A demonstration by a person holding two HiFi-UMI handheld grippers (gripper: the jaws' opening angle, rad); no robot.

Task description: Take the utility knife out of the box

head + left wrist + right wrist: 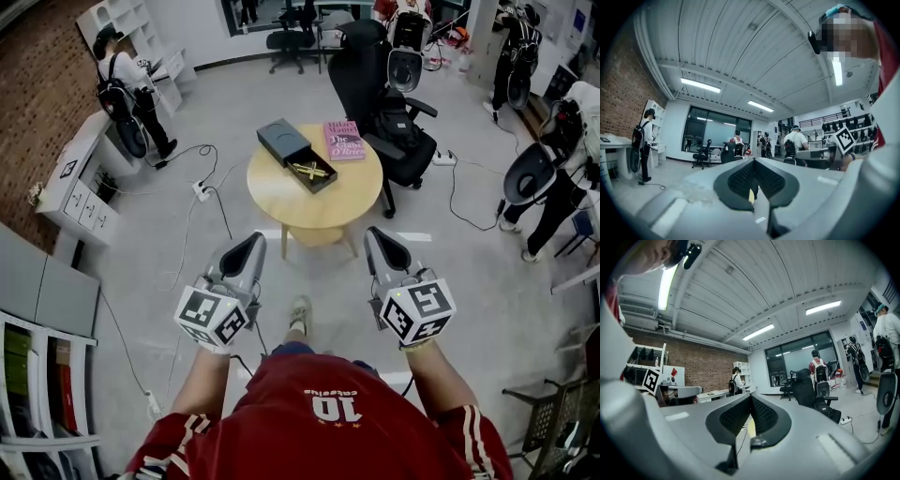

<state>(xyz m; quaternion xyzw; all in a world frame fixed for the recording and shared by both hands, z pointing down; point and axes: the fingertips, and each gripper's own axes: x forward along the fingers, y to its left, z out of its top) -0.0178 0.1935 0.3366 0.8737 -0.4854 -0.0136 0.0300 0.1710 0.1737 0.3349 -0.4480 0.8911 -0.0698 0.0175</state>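
A dark box [284, 141] with its drawer pulled out lies on a round wooden table [319, 202] ahead of me. The yellow utility knife [310, 172] rests inside the open drawer. My left gripper [254, 241] is held level well short of the table, its jaws shut with nothing between them. My right gripper [376, 236] is held beside it the same way, shut and empty. In the left gripper view the left gripper [754, 161] has its pads pressed together, as has the right gripper [750, 397] in the right gripper view.
A pink book [343, 139] lies on the table next to the box. A black office chair [384, 103] stands behind the table. Cables and a power strip [201, 191] lie on the floor at left. People stand around the room's edges, and shelves [42, 394] are at my near left.
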